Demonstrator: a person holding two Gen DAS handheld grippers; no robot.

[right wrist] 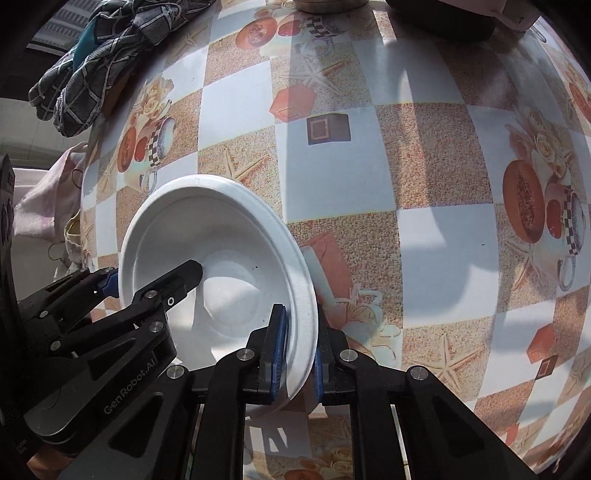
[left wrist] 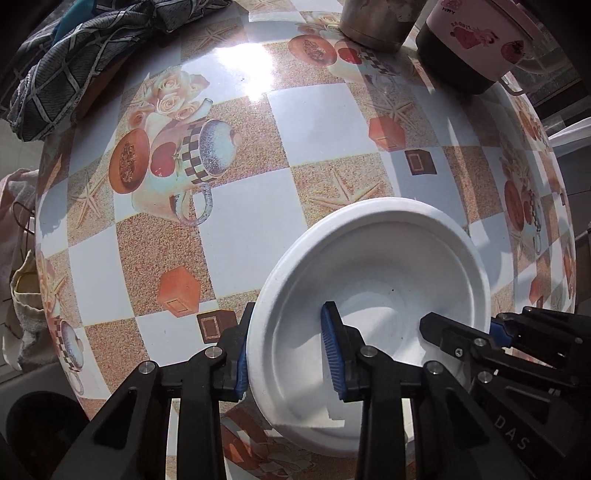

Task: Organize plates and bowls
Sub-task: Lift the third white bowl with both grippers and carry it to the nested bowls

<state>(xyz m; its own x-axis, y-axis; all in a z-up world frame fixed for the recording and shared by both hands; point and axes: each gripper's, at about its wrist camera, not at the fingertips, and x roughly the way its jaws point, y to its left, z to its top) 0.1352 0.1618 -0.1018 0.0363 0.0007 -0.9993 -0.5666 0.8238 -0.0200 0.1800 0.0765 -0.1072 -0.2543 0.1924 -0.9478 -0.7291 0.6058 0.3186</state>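
Observation:
A white bowl (left wrist: 373, 258) sits low over the patterned table, tilted. My left gripper (left wrist: 288, 354) straddles its left rim, one blue pad inside, one outside, with a visible gap to the wall. My right gripper (right wrist: 297, 354) is shut on the bowl's right rim (right wrist: 303, 314), pads pressing both sides. In the left wrist view the right gripper (left wrist: 461, 332) shows at the bowl's right rim. In the right wrist view the left gripper (right wrist: 147, 277) shows at the bowl's (right wrist: 221, 236) left rim.
The table (left wrist: 314, 122) has a checkered cloth with fruit and teapot prints. A grey plaid cloth (left wrist: 74, 62) lies at the far left. A metal cup (left wrist: 373, 22) and a pink-and-black container (left wrist: 476, 40) stand at the far edge.

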